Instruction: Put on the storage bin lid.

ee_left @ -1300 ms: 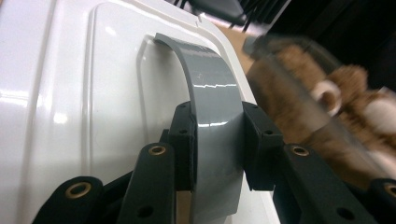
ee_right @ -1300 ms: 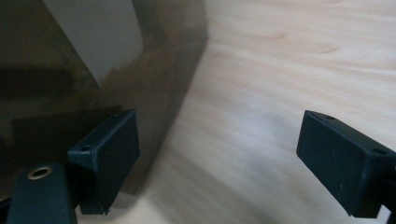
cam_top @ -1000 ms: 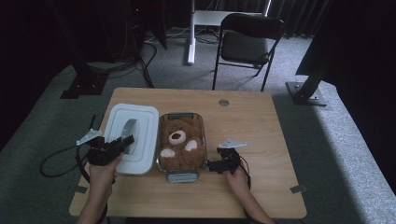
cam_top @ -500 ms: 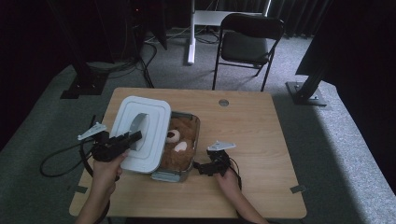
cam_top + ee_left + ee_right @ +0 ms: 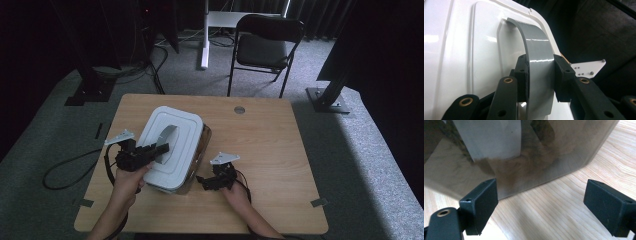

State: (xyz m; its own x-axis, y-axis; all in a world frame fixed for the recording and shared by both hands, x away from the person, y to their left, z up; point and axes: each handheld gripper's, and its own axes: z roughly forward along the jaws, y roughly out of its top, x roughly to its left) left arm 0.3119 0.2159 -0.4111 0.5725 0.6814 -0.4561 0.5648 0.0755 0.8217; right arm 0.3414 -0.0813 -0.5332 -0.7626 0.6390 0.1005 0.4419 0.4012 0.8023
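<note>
One tongs grips the white lid's grey handle.

The right half of the surface lies bare from front edge to back, with only a small round grommet near the far edge. In the left centre of the frame, the white lid over the clear box blocks passage. Bare wood runs along the near edge, between the forearms.
</note>
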